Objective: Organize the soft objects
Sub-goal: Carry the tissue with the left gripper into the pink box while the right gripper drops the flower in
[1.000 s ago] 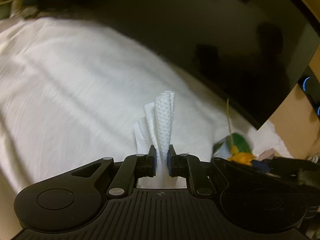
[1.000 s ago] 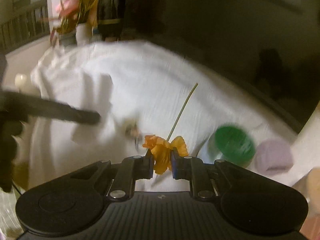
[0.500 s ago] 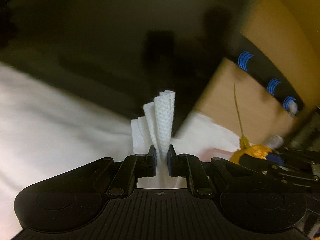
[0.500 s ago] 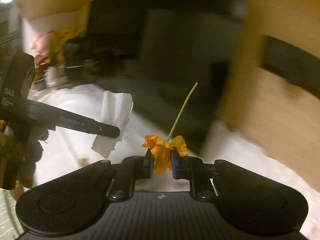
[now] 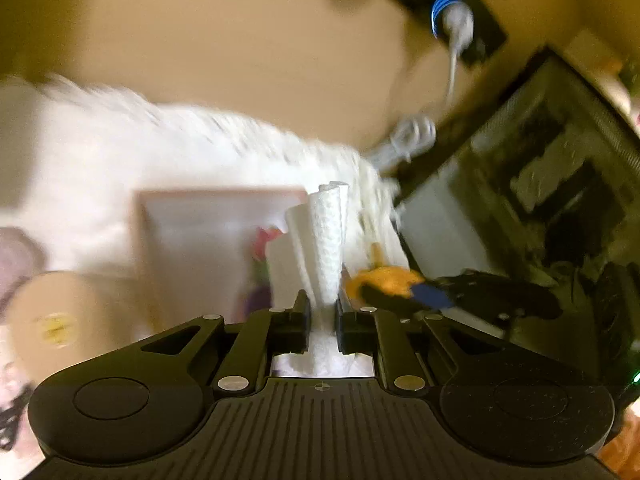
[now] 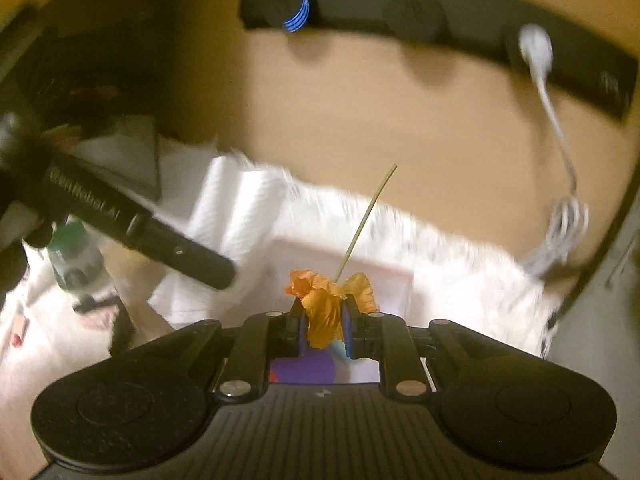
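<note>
At the bottom centre of your left wrist view, your left tongs (image 5: 322, 316) are pinching a folded white paper towel (image 5: 326, 240), which stands upright from between the jaws like a soft fan. At the bottom centre of your right wrist view, your right tongs (image 6: 325, 330) are pinching an orange artificial flower (image 6: 326, 300) by its crumpled petals, while its thin stem (image 6: 366, 220) points toward the upper middle of the frame. Both views are blurred. Behind each load, in the middle of the frame, lies a shallow pale pink tray (image 5: 192, 216), resting on a fluffy white cloth (image 5: 80, 160) that covers the tabletop (image 6: 360, 100); coloured shapes inside the tray are too blurred to name. At the left of the right wrist view, the dark body of your left tool crosses in front of a green-capped bottle (image 6: 76, 256). At the upper right, a white cable (image 6: 560, 160) hangs from a black power strip (image 6: 440, 28). Both items look very light and limp. The towel will likely flop and unfold if held at a loose edge, so gripping across its gathered folds seems safest. The petals crush easily and the stem may bend, so a gentle hold where blossom meets stem looks best.
</note>
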A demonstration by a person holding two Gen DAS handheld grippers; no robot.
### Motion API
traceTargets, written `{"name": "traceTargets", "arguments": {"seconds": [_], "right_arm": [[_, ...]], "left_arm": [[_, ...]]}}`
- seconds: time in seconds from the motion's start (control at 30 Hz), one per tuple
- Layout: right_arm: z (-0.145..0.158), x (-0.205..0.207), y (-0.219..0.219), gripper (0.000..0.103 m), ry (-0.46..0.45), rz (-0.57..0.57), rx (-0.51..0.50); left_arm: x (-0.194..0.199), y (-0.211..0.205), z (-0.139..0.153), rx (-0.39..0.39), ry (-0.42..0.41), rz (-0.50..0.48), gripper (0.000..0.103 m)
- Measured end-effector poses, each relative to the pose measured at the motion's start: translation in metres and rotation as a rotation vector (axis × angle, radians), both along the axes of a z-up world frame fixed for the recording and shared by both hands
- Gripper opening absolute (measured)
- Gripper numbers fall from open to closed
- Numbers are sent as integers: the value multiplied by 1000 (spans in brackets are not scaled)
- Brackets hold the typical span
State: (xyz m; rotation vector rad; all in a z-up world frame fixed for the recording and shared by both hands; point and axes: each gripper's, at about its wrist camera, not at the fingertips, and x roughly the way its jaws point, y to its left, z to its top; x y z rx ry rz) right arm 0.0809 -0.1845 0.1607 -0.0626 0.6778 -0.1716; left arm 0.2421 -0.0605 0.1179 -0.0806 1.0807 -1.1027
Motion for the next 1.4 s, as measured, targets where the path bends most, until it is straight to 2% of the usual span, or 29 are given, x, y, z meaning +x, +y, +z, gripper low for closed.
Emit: {"name": "traceTargets", "arguments": {"seconds": [0.17,0.27,0.33,0.4,0.47,0.5,0.53,0.6,0.63,0.7,0.73,0.77,0.83,0.97,1.07,1.17,1.27,1.4], "right_arm": [[-44,8,-18,17,65,24,78],[-66,20,-22,17,111,59,115],[-75,30,-23,17,142,81,121],[-82,37,-21,19,165,95,117],[-84,40,-20,19,153,107,104],[-85,42,-20,19,155,109,105],[-85,43,-20,19,153,107,105],[-83,46,-20,20,154,98,107],[-82,46,-19,24,154,93,106],[-82,45,-18,36,147,85,99],[-83,45,-18,49,145,85,98],[-83,43,-17,52,142,86,104],[-81,40,-16,52,122,88,123],[-66,16,-6,53,27,70,97],[-56,0,0,55,-23,33,72],[-49,-10,6,56,-63,-7,53],[-41,-17,18,57,-83,-33,28],[-34,-19,37,57,-85,-8,11]], "left_arm": [[24,-49,-30,166,68,-8,19],[35,-71,-60,297,119,-44,20],[40,-82,-76,378,91,-66,19],[47,-92,-78,383,74,-65,21],[51,-98,-77,434,26,-55,35],[52,-103,-78,483,-17,-47,60],[53,-109,-78,521,-56,-39,80],[49,-114,-80,576,-145,-42,93],[47,-115,-80,576,-165,-43,93],[42,-113,-80,553,-184,-50,88],[40,-115,-78,539,-194,-49,84],[39,-112,-73,517,-206,-46,81],[33,-104,-63,460,-222,-30,72],[30,-77,-37,284,-213,31,72],[21,-43,-13,141,-250,103,72],[8,-12,1,30,-304,191,72],[-6,42,12,-16,-358,295,72],[-22,124,10,18,-430,469,72]]}}
